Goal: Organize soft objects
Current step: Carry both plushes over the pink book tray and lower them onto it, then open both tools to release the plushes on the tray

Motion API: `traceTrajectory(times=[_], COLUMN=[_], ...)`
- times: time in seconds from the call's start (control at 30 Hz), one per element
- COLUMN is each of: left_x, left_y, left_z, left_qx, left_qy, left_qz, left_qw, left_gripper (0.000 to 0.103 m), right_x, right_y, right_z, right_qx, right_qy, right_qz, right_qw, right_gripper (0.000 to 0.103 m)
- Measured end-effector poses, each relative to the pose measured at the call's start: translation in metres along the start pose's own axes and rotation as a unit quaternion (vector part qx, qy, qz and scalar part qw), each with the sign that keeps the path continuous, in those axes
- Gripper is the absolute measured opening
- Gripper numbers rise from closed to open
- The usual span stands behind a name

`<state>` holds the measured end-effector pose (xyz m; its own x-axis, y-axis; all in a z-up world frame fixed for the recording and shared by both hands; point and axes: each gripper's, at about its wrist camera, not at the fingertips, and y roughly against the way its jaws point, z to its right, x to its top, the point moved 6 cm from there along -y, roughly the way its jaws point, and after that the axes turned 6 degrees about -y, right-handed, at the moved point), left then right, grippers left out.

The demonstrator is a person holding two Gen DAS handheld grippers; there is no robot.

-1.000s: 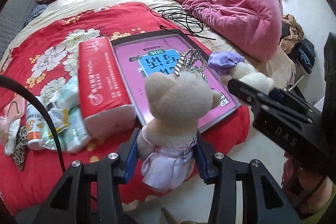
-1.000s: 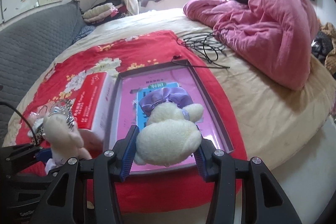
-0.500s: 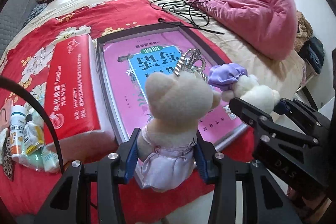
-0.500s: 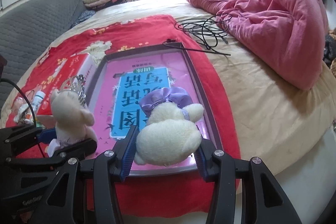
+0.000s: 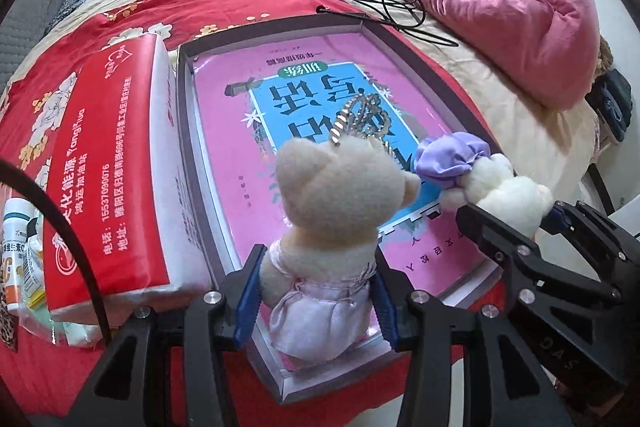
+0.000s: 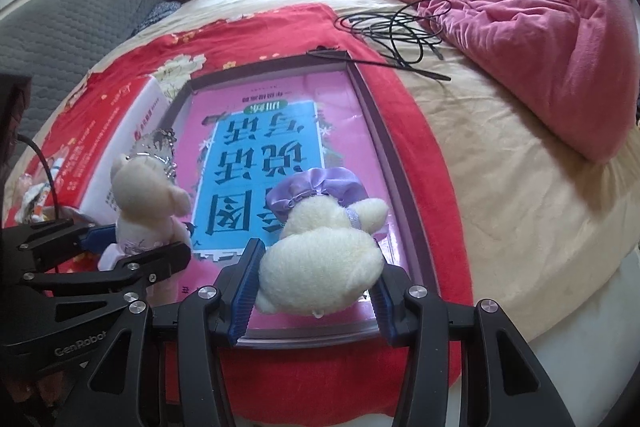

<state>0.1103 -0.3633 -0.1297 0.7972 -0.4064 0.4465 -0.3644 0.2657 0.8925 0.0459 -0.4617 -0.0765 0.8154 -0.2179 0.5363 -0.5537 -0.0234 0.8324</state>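
Note:
My left gripper (image 5: 316,291) is shut on a beige plush bear in a lilac dress (image 5: 336,215), with a silver key chain on its head. It hangs over the near left part of a shallow grey tray (image 5: 185,131) lined with a pink and blue book cover. My right gripper (image 6: 316,291) is shut on a cream plush toy with a purple cap (image 6: 324,251), held over the tray's near right part (image 6: 394,183). In the right wrist view the left gripper (image 6: 132,247) and its bear (image 6: 146,203) show at the left. Both toys sit close side by side.
A red tissue pack (image 5: 108,171) lies along the tray's left side, with small bottles and packets (image 5: 18,251) beyond it. All rest on a red floral cloth (image 6: 256,31) on a bed. Black cables (image 6: 396,27) and a pink quilt (image 6: 532,35) lie farther back.
Both grippers have come forward and down over the tray with their toys. The tray now fills more of each view. The grips look unchanged.

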Motion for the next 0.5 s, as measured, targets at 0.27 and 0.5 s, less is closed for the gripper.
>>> traceTrajectory(times=[0.27, 0.5], left_x=[-0.003, -0.002], left_y=[-0.005, -0.005], left_z=[0.001, 0.000], left_qx=[0.002, 0.000], left_qy=[-0.004, -0.005], left_qz=[-0.005, -0.004], left_qw=[1.0000, 1.0000], left_gripper=[0.052, 0.056], right_x=[-0.006, -0.009], right_y=[-0.011, -0.012], right_z=[0.005, 0.005], right_qx=[-0.006, -0.016], right_qy=[-0.009, -0.006], right_qz=[-0.015, -0.016], right_qw=[1.000, 1.000], right_gripper=[0.052, 0.057])
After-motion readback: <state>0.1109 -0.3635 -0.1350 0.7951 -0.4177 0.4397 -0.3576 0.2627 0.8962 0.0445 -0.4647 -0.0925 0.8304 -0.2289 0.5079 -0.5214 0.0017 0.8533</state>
